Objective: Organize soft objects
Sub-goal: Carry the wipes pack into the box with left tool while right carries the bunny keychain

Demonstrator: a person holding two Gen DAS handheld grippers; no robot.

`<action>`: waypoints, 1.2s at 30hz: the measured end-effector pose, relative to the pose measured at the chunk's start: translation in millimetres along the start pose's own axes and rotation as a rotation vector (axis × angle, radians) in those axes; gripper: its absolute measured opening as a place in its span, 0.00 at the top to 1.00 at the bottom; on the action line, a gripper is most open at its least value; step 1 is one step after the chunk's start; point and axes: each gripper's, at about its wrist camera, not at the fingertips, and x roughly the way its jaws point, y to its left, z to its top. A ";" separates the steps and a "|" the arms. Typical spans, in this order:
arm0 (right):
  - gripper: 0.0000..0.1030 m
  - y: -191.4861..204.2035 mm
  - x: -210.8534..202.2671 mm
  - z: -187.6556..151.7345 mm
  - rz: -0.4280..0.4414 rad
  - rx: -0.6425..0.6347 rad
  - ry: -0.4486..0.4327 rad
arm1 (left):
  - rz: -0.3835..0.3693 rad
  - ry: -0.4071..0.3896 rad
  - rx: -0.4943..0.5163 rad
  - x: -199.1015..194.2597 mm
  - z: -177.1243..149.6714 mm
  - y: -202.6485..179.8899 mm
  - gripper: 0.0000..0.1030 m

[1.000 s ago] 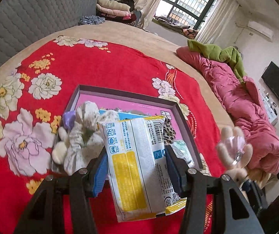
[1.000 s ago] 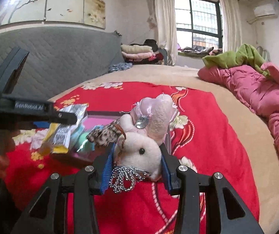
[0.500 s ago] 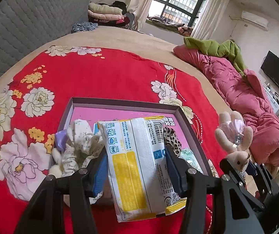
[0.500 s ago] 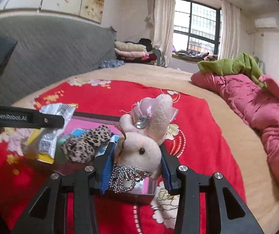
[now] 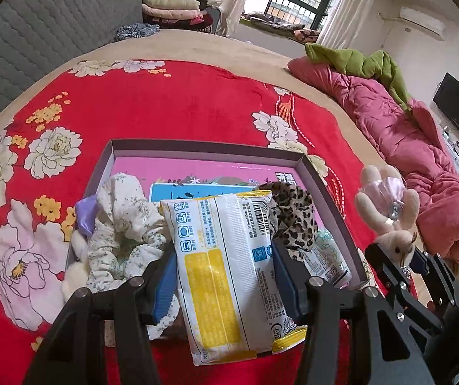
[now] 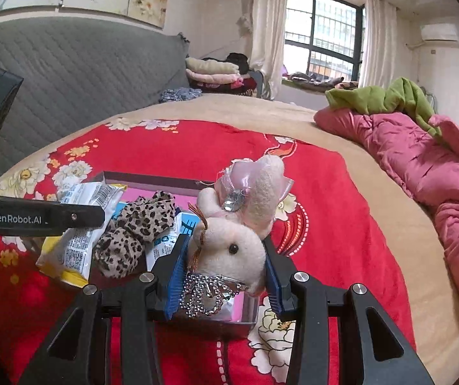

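My left gripper is shut on a white and yellow tissue pack, held over the near edge of a shallow purple box with a pink bottom. In the box lie a floral cloth, a leopard-print cloth and a small packet. My right gripper is shut on a cream plush rabbit with a pink bow, just over the box's near right corner. The left view shows the rabbit at the right of the box. The pack shows at the left in the right view.
The box sits on a red flowered blanket over a tan bed. A pink quilt and a green cloth lie along the right side. A grey quilted headboard and folded clothes stand behind.
Both grippers have moved toward the box with their loads. The rabbit now hangs over the box's right corner, and the pack has come in over the near edge.
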 end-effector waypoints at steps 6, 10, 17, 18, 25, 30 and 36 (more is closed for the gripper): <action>0.57 1.0 19.7 -8.3 0.021 0.000 0.072 | 0.005 0.000 0.001 2.8 -0.9 0.7 0.47; 0.57 3.7 30.0 -16.1 0.019 -0.017 0.115 | 0.007 0.000 0.001 3.4 -0.6 1.1 0.47; 0.55 5.4 37.8 -21.7 0.009 -0.025 0.130 | 0.005 0.000 -0.003 3.6 0.3 2.9 0.47; 0.55 5.7 38.7 -22.0 0.003 -0.027 0.131 | 0.004 0.000 -0.003 3.6 0.6 3.4 0.47; 0.50 5.9 39.6 -23.2 0.006 -0.020 0.148 | 0.000 0.004 -0.006 4.7 1.8 4.5 0.47; 0.46 5.5 37.4 -23.2 0.014 -0.017 0.157 | -0.003 0.005 -0.008 5.1 1.5 4.2 0.47; 0.36 4.6 16.3 -23.7 -0.021 -0.013 0.114 | -0.012 0.001 -0.006 5.6 2.9 3.4 0.46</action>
